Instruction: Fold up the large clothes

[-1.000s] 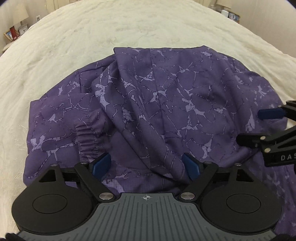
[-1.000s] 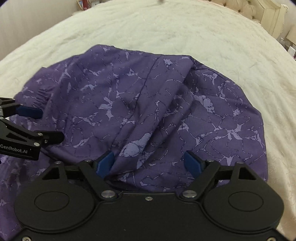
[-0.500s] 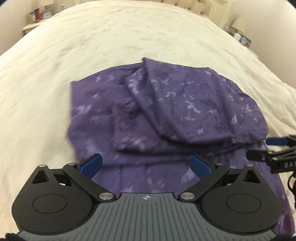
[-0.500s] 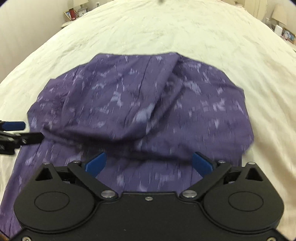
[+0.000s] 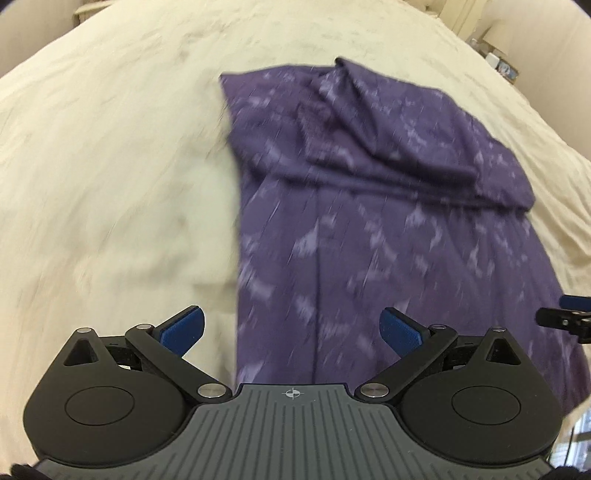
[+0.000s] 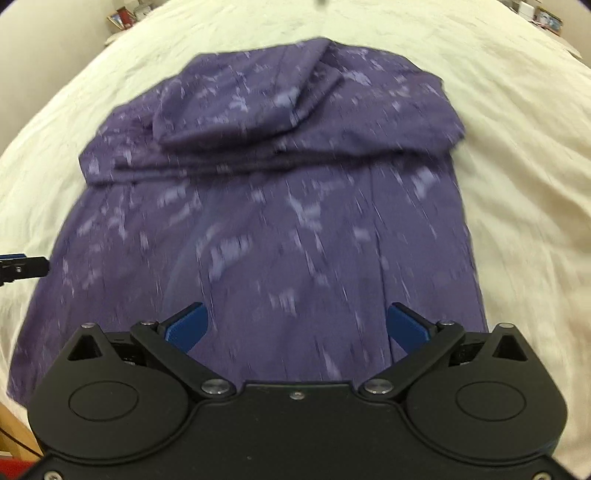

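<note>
A cream bedspread (image 5: 110, 177) covers the bed and fills most of both views, its surface softly wrinkled and faintly patterned, though much of it is smeared by blur. In the right wrist view a framed picture (image 6: 121, 19) stands with other small items on a piece of furniture beyond the far left corner of the bed, against a pale wall (image 6: 44, 55), and another framed picture (image 6: 549, 20) sits past the far right corner. In the left wrist view small objects (image 5: 499, 63), too blurred to identify, sit beside the bed at the upper right.
</note>
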### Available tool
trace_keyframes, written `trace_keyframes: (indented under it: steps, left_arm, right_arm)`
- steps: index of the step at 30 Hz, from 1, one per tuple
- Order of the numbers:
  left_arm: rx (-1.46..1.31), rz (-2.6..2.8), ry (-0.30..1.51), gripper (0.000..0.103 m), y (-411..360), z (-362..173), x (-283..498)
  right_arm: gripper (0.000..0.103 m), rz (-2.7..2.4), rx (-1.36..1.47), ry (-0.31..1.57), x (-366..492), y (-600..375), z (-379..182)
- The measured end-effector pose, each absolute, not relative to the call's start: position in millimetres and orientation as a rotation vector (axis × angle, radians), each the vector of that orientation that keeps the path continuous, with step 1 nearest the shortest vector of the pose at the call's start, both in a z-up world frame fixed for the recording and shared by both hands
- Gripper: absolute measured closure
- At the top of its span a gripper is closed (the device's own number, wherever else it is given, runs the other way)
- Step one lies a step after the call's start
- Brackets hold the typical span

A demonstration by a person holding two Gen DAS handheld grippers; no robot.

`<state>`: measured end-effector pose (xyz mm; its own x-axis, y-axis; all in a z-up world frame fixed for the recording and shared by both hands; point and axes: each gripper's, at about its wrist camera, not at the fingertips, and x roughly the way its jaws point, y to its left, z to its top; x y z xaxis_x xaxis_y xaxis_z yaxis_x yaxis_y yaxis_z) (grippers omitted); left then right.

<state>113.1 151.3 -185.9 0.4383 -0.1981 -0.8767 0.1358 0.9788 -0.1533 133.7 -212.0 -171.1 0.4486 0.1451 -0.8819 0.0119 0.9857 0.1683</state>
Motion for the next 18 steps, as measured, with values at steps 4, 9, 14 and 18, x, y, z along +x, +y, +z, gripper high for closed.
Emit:
trace_keyframes:
  steps: [4,9,14,18]
  left_arm:
    - [-0.080,-0.193,1.125,0.000,160,-192,90]
    - [-0.098,-0.155,1.136,0.000,162,-197,62]
    - [-0.104,-0.109,1.134,0.000,155,-201,38]
    - [-0.096,-0.097,1.129,0.000,148,-204,20]
  right_arm:
    - [0.001,0.036,0.155,1.122,105,-217,-173]
    - [0.001,0.008,0.175,1.133,76,-234,-175]
    - [0.001,0.008,0.187,1.114,53,-257,-176]
    - [0.001,0.006,0.198,1.082,35,-275,-175]
